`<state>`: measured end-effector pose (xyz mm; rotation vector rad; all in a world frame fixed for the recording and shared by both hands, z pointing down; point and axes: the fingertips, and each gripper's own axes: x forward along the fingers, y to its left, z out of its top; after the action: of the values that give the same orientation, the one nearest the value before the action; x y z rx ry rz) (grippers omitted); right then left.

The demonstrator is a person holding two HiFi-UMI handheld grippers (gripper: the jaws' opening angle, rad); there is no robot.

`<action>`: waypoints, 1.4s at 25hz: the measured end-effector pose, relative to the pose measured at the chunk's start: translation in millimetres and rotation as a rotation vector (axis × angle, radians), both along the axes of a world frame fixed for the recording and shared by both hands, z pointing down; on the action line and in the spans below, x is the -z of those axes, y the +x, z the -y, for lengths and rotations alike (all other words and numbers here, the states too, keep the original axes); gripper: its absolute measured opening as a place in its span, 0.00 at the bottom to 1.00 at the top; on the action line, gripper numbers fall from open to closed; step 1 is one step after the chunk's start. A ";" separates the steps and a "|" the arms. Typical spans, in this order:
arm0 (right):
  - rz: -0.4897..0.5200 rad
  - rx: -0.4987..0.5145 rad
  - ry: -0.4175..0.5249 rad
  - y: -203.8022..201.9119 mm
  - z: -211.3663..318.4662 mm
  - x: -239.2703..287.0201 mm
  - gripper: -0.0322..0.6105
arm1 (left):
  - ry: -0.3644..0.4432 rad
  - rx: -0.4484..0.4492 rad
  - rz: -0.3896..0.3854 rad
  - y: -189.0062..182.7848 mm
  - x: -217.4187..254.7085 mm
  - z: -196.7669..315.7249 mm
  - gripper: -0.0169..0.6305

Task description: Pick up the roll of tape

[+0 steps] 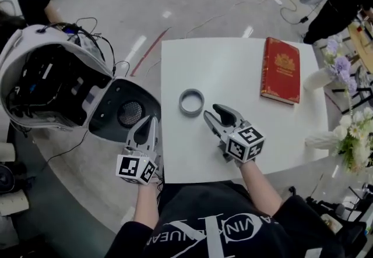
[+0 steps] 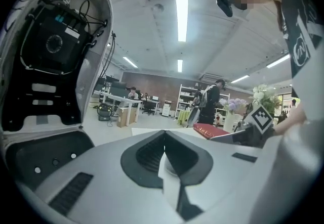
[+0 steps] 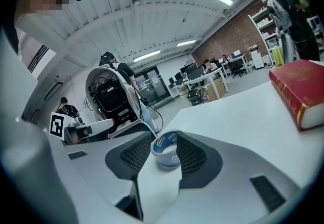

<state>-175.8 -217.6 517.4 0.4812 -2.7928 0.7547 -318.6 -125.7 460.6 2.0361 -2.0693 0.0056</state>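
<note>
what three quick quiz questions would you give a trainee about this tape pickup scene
1. True or false: the roll of tape lies flat on the white table, and nothing is gripping it.
2. The jaws of the right hand-held gripper are: A) shut on the tape, B) apart, with the tape just ahead of them, C) shut and empty.
3. Fill in: in the head view, the red book lies to the ____ of the tape.

Key: 1 true; 2 B; 3 right.
</note>
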 end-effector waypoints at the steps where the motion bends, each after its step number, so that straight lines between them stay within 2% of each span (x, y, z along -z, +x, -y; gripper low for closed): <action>1: -0.001 -0.019 -0.006 -0.5 2.4 0.8 0.29 | -0.003 -0.025 -0.005 0.1 -0.5 6.6 0.03; 9: -0.061 -0.127 -0.051 -14.6 3.3 -3.7 0.29 | -0.011 -0.222 -0.011 6.9 2.5 48.3 0.03; 17: -0.182 -0.255 -0.095 -26.0 20.4 -33.2 0.29 | -0.010 -0.347 -0.016 16.6 -7.1 70.6 0.03; 25: -0.347 -0.287 -0.137 -49.9 38.3 -57.9 0.28 | -0.028 -0.394 -0.031 8.6 -17.4 76.4 0.03; 29: -0.443 -0.302 -0.158 -50.8 37.0 -70.1 0.24 | -0.034 -0.409 -0.044 5.8 -18.7 75.5 0.03; 33: -0.473 -0.315 -0.166 -49.3 38.7 -73.0 0.22 | -0.030 -0.412 -0.067 6.2 -21.4 76.1 0.03; 35: -0.490 -0.302 -0.149 -49.6 39.9 -73.7 0.17 | -0.029 -0.409 -0.076 5.8 -24.0 77.4 0.03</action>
<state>-225.4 -257.5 591.1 0.9313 -2.2198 0.7705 -312.8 -203.1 484.6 2.3613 -1.5680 0.0280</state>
